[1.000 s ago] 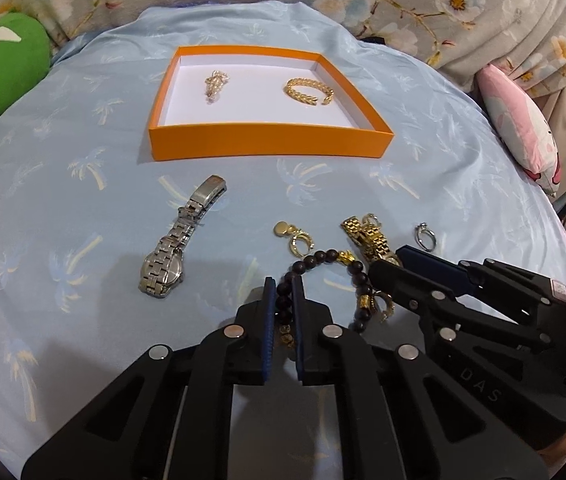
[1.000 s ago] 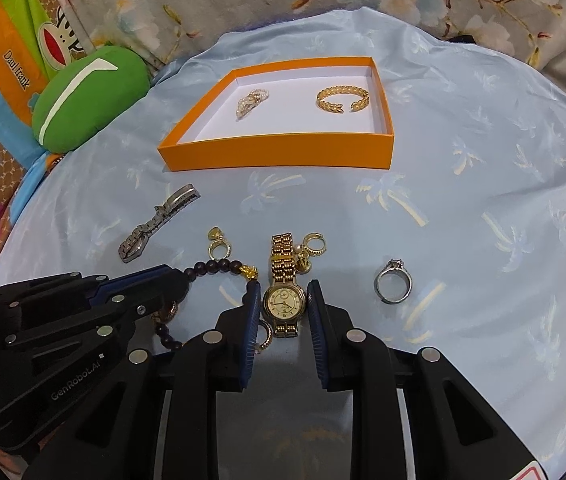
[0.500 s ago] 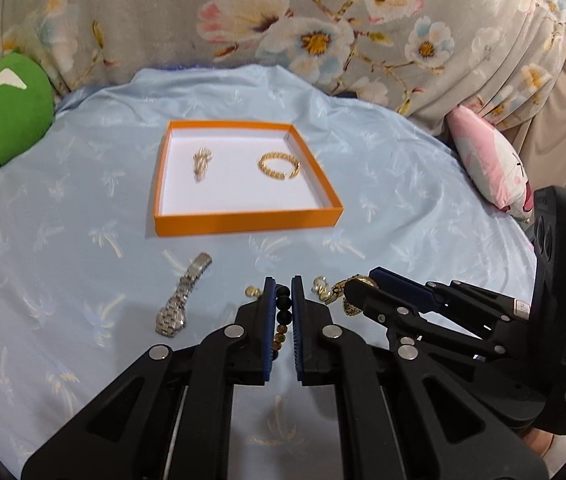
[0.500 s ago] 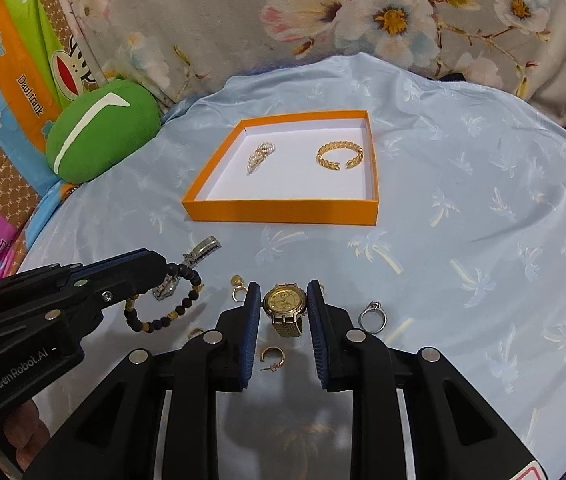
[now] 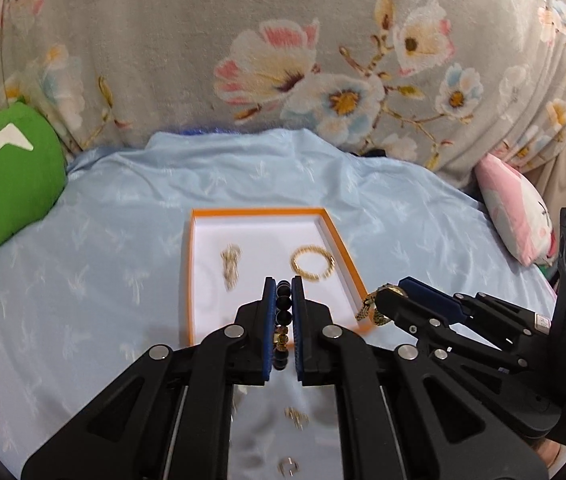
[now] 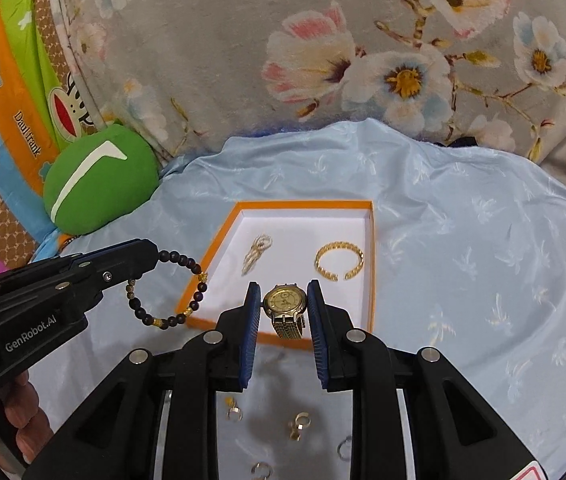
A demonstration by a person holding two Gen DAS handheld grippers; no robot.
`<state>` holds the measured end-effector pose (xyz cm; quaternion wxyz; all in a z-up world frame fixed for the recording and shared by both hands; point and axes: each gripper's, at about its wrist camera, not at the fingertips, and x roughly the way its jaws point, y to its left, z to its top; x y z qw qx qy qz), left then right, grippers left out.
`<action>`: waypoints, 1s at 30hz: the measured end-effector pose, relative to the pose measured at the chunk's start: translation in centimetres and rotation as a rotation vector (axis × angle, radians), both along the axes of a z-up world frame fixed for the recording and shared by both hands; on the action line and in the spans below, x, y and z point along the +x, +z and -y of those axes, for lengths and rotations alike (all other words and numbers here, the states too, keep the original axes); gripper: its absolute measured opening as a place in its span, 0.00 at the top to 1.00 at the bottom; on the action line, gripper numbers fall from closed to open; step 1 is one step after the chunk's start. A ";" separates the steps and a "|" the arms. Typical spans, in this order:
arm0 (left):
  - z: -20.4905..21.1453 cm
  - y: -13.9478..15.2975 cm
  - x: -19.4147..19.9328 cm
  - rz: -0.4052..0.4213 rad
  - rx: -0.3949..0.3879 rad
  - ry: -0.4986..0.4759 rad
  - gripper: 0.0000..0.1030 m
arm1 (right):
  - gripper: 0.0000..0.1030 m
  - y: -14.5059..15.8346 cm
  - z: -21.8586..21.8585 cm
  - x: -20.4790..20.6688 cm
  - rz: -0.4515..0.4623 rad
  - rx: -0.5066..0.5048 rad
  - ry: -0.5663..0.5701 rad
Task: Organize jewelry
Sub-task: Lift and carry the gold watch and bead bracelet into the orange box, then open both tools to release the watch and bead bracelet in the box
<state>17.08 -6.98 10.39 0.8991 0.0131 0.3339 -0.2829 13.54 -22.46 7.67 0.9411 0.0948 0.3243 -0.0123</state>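
Fingers pinch beaded bracelet (image 6: 171, 284) left, gold watch (image 6: 285, 306) right; only right view shows rings (image 6: 299, 426).

jewelry count on the pale blue palm-print bedspread (image 6: 463, 264)

showing now: one orange cardboard tray (image 6: 371, 240), one gold chain-link cuff bangle (image 6: 339, 260), one pale gold clustered brooch-like piece (image 6: 257, 254), one dark bead bracelet with gold charms (image 6: 187, 264), one gold metal-band wristwatch (image 6: 285, 304), five small rings or earrings lying loose, among them a gold ear clip (image 6: 298, 426), two black grippers.
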 end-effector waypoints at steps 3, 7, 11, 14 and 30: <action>1.1 -0.4 2.8 0.011 0.009 0.020 0.93 | 0.78 -0.6 0.6 2.5 -0.001 0.010 -0.003; 2.2 -2.4 6.0 -0.017 0.023 0.044 0.93 | 0.78 -2.3 1.3 5.1 -0.026 0.019 -0.014; 2.7 -5.4 7.4 -0.067 0.045 0.056 0.93 | 0.78 -5.2 2.0 6.2 -0.084 0.032 -0.031; 2.8 -7.2 7.6 -0.087 0.061 0.061 0.93 | 0.78 -7.0 2.4 6.2 -0.122 0.042 -0.041; -1.1 -7.6 6.4 -0.101 0.007 0.166 0.51 | 0.70 -5.7 2.1 1.5 -0.066 -0.007 -0.076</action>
